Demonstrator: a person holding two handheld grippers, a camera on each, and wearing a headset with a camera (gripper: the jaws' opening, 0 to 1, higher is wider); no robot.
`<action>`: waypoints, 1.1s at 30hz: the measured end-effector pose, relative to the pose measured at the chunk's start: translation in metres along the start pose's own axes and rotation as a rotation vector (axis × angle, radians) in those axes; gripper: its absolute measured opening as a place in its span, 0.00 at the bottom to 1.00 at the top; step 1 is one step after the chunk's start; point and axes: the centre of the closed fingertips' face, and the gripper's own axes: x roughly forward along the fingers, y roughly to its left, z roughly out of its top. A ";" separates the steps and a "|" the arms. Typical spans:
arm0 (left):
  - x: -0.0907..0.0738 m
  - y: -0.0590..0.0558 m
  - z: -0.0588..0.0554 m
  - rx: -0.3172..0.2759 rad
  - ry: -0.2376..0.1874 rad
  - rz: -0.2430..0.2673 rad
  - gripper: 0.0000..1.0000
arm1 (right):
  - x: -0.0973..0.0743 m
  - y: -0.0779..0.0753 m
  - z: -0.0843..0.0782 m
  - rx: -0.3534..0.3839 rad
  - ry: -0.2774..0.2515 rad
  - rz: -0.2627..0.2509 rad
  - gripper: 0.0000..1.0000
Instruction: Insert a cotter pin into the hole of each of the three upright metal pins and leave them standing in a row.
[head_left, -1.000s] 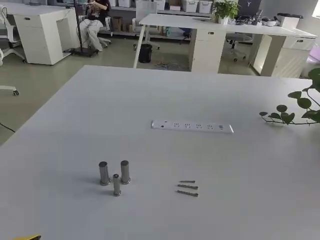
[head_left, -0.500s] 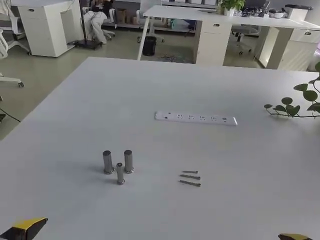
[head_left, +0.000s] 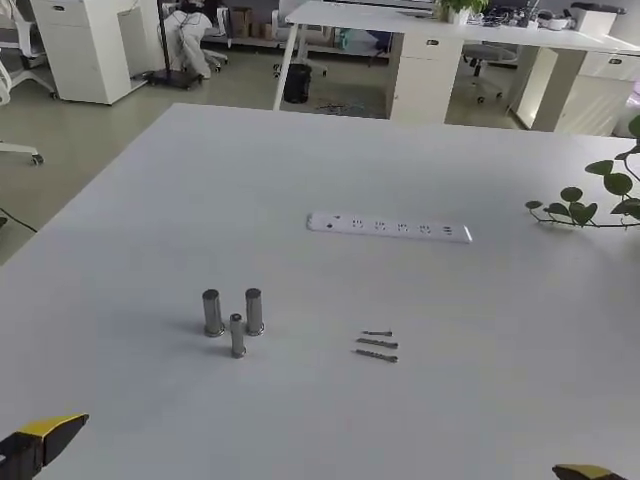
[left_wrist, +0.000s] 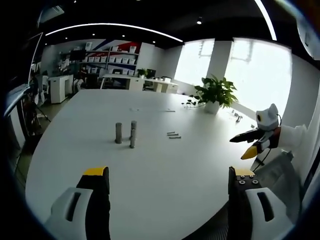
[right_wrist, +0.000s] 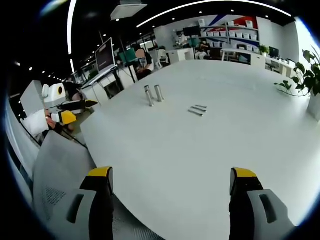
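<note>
Two wide-open, empty tools, left gripper (left_wrist: 169, 172) and right gripper (right_wrist: 171, 173), are hanging well short of the power strip (head_left: 388, 227), three thin, light, slippery cotter pins (head_left: 376, 344), probably best pinched at one end, are lying closer to it, and three stiff, tippable metal pins (head_left: 233, 320) are standing clustered short of its left end.

Upright pins (head_left: 237, 333) clustered (cotter pins (head_left: 377, 343) apart).
</note>
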 end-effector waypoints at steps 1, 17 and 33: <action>0.000 -0.001 0.000 0.007 0.002 -0.009 0.99 | 0.000 -0.001 0.001 0.005 -0.006 -0.004 0.96; 0.008 -0.008 -0.004 0.001 0.029 -0.053 0.99 | -0.001 0.004 0.019 0.079 -0.121 0.014 0.96; 0.019 -0.001 0.005 0.030 0.036 -0.076 0.99 | 0.001 0.000 0.020 0.084 -0.143 0.000 0.96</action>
